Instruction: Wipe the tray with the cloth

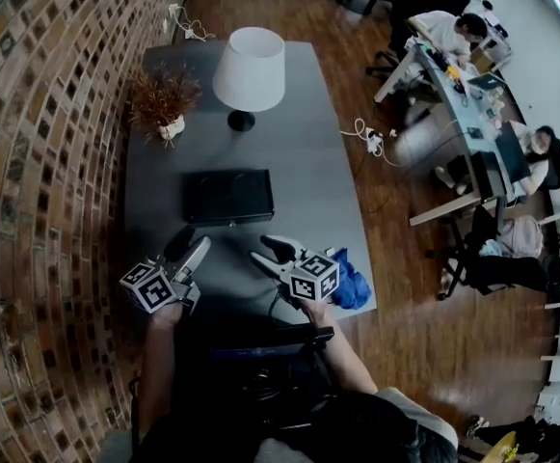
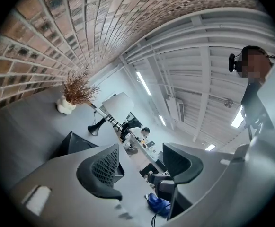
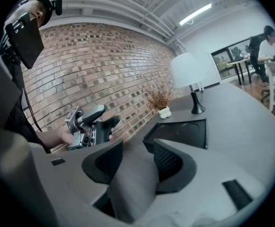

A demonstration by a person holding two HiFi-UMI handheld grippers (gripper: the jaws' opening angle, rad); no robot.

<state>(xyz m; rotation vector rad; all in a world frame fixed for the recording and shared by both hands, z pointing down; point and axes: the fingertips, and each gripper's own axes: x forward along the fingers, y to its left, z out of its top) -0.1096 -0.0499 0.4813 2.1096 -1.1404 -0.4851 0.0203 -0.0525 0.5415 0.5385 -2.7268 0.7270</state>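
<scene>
The tray (image 1: pixel 228 197), black, shallow and empty, lies flat in the middle of the grey table (image 1: pixel 308 152), with nothing wiped yet as far as can be judged.

On the left, near the brick wall (image 1: pixel 39 162), the left gripper (image 1: pixel 191 249) hovers over the table's near edge. Its jaws stand apart with nothing between them, pointing toward the tray's near left corner.

The right gripper (image 1: pixel 272 252) sits just right of it, also released and empty, aimed across the table at the tray (image 3: pixel 180 131).

Further right, the blue cloth (image 1: pixel 352 285) lies crumpled at the table's near right corner, just beside the right gripper and well apart from the tray.

The step in hand looks like fetching the cloth. The right gripper would do well to turn right and close on a thick bunch of fabric, not a loose edge. The left gripper could then steady the tray's near rim so that it does not slide during wiping.
</scene>
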